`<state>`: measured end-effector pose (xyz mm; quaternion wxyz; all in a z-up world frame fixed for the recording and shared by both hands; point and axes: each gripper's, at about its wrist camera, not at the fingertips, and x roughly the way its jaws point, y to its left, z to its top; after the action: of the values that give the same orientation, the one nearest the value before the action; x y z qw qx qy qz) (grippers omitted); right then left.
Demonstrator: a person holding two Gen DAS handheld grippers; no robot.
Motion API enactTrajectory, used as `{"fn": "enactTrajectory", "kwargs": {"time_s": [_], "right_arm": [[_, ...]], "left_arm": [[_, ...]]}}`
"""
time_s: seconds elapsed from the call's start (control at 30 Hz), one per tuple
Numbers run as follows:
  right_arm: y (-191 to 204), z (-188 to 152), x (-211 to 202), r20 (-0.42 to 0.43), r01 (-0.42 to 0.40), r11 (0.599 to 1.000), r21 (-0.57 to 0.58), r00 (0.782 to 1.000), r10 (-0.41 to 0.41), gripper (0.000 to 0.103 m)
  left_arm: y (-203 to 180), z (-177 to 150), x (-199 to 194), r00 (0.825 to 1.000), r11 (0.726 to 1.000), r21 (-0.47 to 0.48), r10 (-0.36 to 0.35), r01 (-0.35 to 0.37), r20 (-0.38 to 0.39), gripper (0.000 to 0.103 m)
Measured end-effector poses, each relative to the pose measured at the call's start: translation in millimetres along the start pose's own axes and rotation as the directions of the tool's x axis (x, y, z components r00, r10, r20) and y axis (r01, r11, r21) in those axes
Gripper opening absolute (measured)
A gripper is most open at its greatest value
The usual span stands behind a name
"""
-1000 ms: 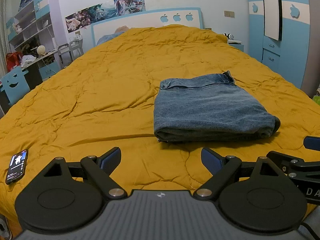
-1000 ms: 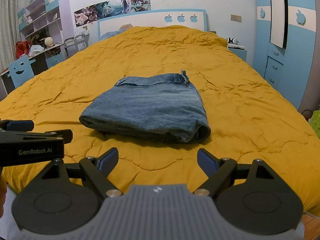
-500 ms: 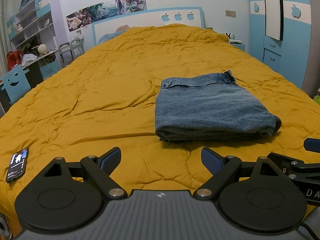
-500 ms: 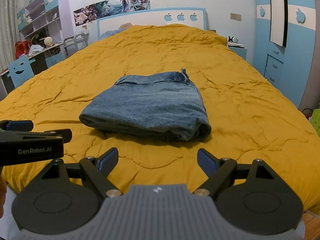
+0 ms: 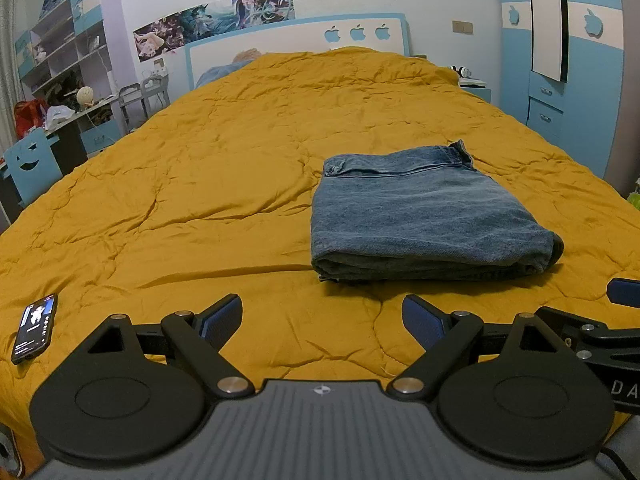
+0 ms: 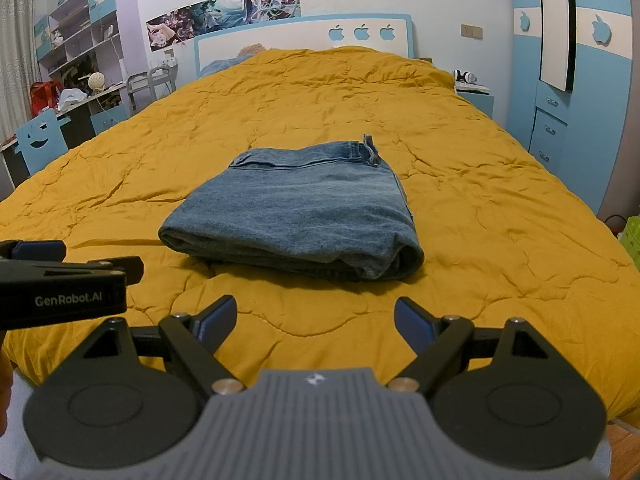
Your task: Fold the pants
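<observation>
Blue denim pants [image 5: 424,216] lie folded into a compact rectangle on the yellow quilt [image 5: 224,168], waistband at the far side; they also show in the right wrist view [image 6: 304,208]. My left gripper [image 5: 322,322] is open and empty, near the bed's front edge, short of the pants and a little left of them. My right gripper [image 6: 314,322] is open and empty, also short of the pants. The left gripper's fingers [image 6: 72,270] show at the left of the right wrist view. The right gripper's fingers [image 5: 592,326] show at the right of the left wrist view.
A black phone [image 5: 34,328] lies on the quilt near the front left corner. A blue headboard [image 5: 304,40] stands at the far end. A blue wardrobe [image 5: 568,60] stands on the right, a desk and shelves [image 5: 60,92] on the left.
Almost nothing differs; both views have shifted very slightly and the pants lie as before. Both grippers stay open.
</observation>
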<state>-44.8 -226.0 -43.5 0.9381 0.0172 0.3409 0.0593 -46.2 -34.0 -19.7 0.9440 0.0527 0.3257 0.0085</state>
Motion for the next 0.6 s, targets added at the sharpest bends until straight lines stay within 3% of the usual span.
{"fn": "enactTrajectory", "kwargs": {"time_s": [0.6], "right_arm": [[-0.5,-0.2,0.7,-0.001,0.0,1.0,0.001,1.0,0.0,0.082]], "left_arm": [[-2.7,0.1,-3.1,1.0,1.0,-0.003,0.0,0.0,0.009,0.103]]}}
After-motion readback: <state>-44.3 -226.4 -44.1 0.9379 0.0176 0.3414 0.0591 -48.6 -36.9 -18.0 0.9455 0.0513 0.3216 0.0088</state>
